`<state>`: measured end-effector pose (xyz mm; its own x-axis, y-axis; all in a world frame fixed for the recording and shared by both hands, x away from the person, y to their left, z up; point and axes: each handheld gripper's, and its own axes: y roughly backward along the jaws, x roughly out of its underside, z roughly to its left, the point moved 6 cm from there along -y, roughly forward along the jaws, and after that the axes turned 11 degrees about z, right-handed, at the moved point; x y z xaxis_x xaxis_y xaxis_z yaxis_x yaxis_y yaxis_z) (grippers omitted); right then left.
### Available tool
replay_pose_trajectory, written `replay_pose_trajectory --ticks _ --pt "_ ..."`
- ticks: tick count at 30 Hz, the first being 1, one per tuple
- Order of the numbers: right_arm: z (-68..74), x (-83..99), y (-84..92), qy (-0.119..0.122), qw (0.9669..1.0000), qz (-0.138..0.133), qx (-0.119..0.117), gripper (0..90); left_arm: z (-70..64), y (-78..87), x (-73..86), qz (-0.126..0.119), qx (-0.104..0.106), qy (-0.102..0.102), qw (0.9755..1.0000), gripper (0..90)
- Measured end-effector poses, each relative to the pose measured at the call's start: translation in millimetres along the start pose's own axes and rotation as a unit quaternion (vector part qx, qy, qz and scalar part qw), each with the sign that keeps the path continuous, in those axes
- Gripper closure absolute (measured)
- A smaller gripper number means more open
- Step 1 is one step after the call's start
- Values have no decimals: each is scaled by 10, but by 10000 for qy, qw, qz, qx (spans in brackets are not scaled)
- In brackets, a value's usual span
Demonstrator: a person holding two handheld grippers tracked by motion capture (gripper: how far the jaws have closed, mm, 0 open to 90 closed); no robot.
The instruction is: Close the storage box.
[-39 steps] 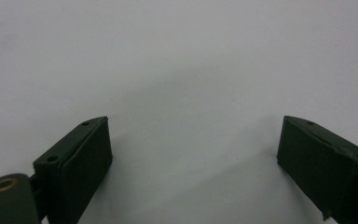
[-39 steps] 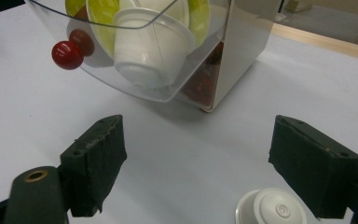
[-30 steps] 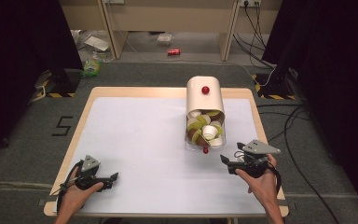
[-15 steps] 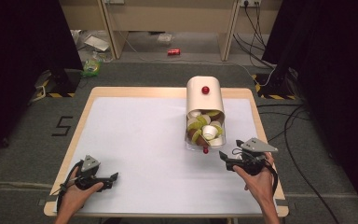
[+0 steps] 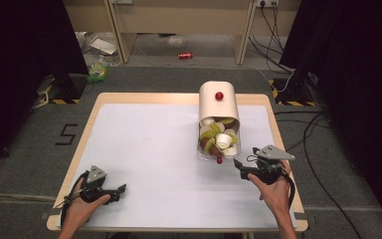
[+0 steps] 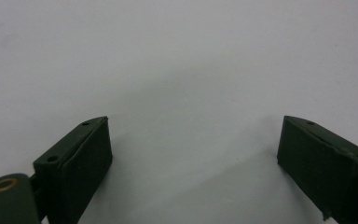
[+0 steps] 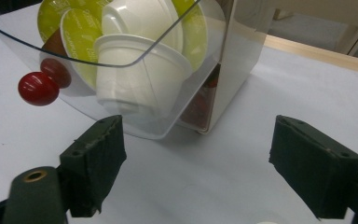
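Capsules [image 7: 142, 79] are seen just beyond the right gripper [image 7: 196, 163], packed in the clear drawer [image 7: 200, 84] of a dispenser [image 5: 218, 102]. The jaws of this gripper are spread wide and have just been opening; nothing is held between them, only bare table surface. In the right gripper view a white capsule is pressed against the clear front wall, with green-lidded ones behind it, and a red knob [image 7: 38, 88] is fixed to the drawer's front at the left. The drawer's near wall is close to the left jaw, but contact cannot be judged.

In the high view the right gripper [image 5: 239, 167] is held by the right hand [image 5: 273, 186] near the table's near right corner, pointing left toward the drawer's near end, just beside the knob [image 5: 219, 160]. The drawer is pulled out toward the near side from the white dispenser, which stands right of centre at the far edge of the white table [image 5: 144, 149]. A second red knob [image 5: 219, 95] is set on the dispenser's top.

The left gripper [image 5: 119, 189] is held low at the near left corner, well apart from the dispenser. Its jaws are spread wide too, as shown in the left gripper view [image 6: 193, 154], with nothing between them but the white surface.
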<state>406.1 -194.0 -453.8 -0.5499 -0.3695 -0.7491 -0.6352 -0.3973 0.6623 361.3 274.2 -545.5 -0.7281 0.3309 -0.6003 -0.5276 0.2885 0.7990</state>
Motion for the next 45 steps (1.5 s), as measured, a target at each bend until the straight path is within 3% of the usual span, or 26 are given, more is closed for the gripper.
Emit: replay_pose_trajectory --ticks 23,31,45 --pt "-13 -17 -12 -29 10000 13 55 151 0 0 0 0 0 0 10000 91" --pt "-22 -53 10 -218 9996 -160 -17 158 0 0 0 0 -2 0 10000 91" --pt "-31 -75 6 -309 9992 -240 -8 157 -1 -1 0 -1 -5 -1 10000 90"
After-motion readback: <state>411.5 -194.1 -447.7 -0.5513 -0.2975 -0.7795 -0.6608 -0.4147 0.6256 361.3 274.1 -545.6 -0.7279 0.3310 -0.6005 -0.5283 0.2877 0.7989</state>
